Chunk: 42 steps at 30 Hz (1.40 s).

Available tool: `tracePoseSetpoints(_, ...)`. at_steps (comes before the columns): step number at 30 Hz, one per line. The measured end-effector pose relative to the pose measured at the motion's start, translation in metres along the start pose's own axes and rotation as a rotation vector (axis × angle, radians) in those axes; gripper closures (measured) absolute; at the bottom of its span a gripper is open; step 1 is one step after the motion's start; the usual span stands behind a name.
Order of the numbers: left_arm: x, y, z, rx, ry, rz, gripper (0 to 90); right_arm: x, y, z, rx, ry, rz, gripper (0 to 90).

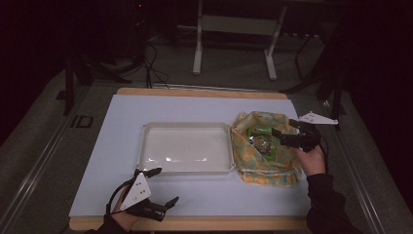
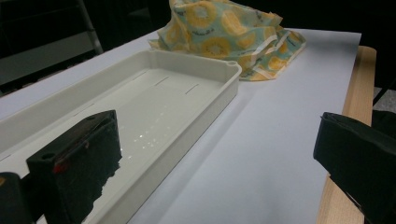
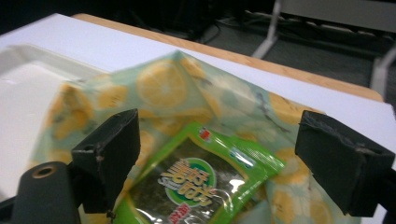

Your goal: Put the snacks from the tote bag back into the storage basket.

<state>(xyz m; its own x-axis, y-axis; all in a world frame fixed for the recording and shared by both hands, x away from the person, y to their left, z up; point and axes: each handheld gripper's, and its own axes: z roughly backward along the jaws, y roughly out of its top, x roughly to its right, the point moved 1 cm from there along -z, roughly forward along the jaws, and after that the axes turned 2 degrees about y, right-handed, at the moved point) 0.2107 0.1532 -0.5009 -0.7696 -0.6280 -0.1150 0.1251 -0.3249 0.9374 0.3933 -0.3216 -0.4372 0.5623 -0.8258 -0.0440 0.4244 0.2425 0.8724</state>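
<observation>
Where the right gripper (image 1: 285, 131) is held over the open mouth of the yellow lemon-print cloth bag (image 1: 265, 168), a green snack packet (image 3: 205, 184) is seen directly between and just beyond its widely parted jaws; nothing is gripped. Another packet with mixed print (image 1: 264, 145) is lodged in the bag beside it, as seen from the high view. On the green packet a round green emblem with pale characters and a small red mark are visible in the right gripper view; the writing cannot be read. To that gripper's left, the bag's edge touches the white plastic tray (image 1: 143, 146), which is empty. Ahead of the left gripper (image 1: 165, 186), also wide open and holding nothing, the tray's near wall is found, one jaw being over the tray's rim in the left gripper view and the other over the wooden table edge (image 2: 357, 93). A white sheet (image 1: 112, 146) is spread under everything. Beyond the table, white frame legs (image 1: 197, 53) and cables (image 1: 151, 63) are recorded on the floor.
</observation>
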Motion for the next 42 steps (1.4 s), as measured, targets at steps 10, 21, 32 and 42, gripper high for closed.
tracePoseSetpoints(10, 0.0, 0.0, 0.0, -0.003, -0.003, -0.002, 1.3, 0.009, -0.015, -0.016, -0.128, 0.002, -0.055, 30.3)
tracePoseSetpoints(21, 0.001, 0.0, -0.001, -0.006, -0.004, -0.003, 1.3, 0.014, -0.031, -0.029, -0.29, 0.009, -0.125, 44.6)
tracePoseSetpoints(32, 0.001, 0.0, -0.001, -0.013, -0.006, -0.008, 1.3, 0.018, -0.035, -0.041, -0.339, 0.001, -0.247, 55.4)
tracePoseSetpoints(42, 0.001, -0.001, -0.002, -0.017, -0.006, -0.008, 1.3, 0.021, -0.04, -0.05, -0.386, -0.005, -0.332, 60.0)
